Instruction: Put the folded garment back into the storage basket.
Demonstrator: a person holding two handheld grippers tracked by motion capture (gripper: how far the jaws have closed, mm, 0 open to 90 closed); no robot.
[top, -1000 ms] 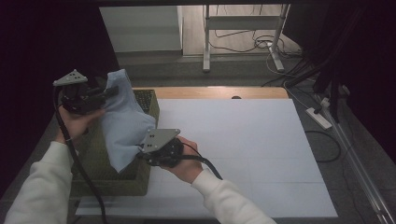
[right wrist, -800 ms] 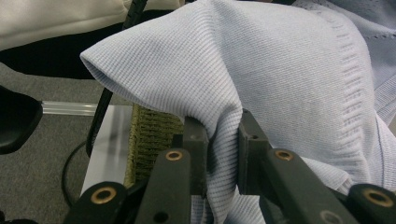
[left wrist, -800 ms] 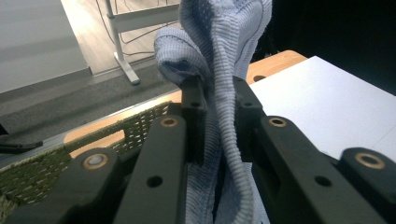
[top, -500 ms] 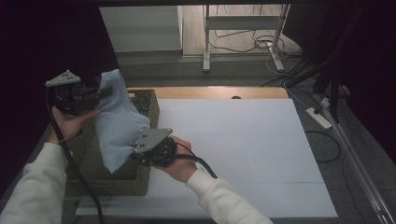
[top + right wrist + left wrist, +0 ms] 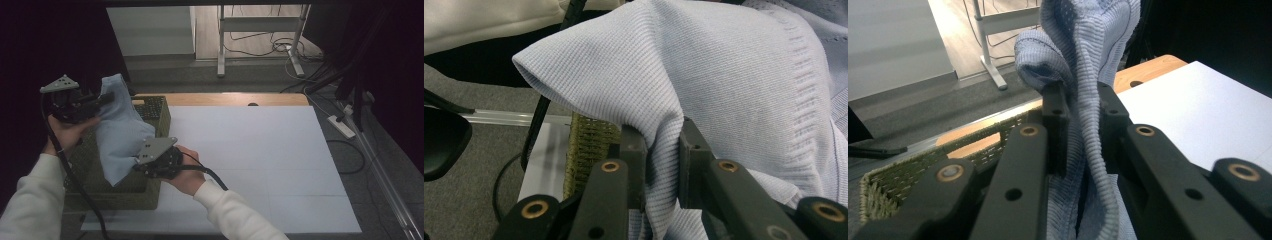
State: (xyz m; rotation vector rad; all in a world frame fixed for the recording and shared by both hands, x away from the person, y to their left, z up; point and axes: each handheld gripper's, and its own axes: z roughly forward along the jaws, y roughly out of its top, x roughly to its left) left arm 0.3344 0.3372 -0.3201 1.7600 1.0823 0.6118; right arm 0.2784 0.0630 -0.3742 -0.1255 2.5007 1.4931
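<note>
A soft, light blue knit cloth [image 5: 120,135] hangs limp over a woven basket [image 5: 155,112], pinched by the left gripper [image 5: 102,99] and right gripper [image 5: 141,162]; it probably drapes and stretches, so gripping the edges suits it.

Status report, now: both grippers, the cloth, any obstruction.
Left gripper and right gripper both shut on light blue cloth. Cloth held up over green basket. Nothing in the way.

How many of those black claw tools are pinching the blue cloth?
2. The left gripper pinches the blue cloth at its top, above the basket; the right gripper pinches its lower edge.
</note>
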